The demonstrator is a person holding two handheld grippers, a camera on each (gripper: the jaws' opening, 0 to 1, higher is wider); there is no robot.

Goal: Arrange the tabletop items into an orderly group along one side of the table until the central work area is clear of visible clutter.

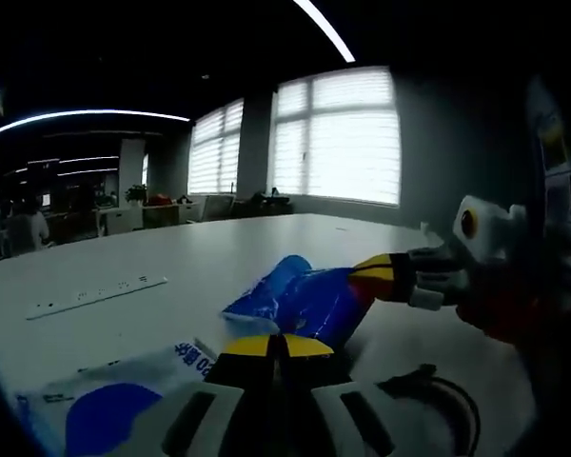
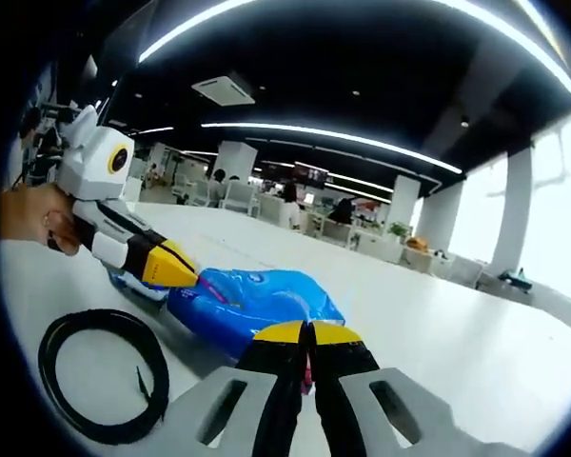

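A glossy blue bag (image 1: 305, 300) lies on the white table (image 1: 219, 257). My left gripper (image 1: 281, 345) is shut, its yellow tips pinching the bag's near edge. My right gripper (image 1: 366, 274) reaches in from the right and is shut on the bag's other end. In the right gripper view the same blue bag (image 2: 252, 300) lies ahead of my right gripper (image 2: 309, 333), which is shut with a pink sliver of the bag's edge between its jaws. The left gripper (image 2: 171, 269), held by a hand (image 2: 29, 219), meets the bag's far left end.
A white and blue packet (image 1: 124, 400) lies beside the left jaws, partly under them. A white power strip (image 1: 95, 295) lies further left. A black cable coil (image 2: 105, 371) rests near the right gripper. Desks, seated people and windows lie beyond the table.
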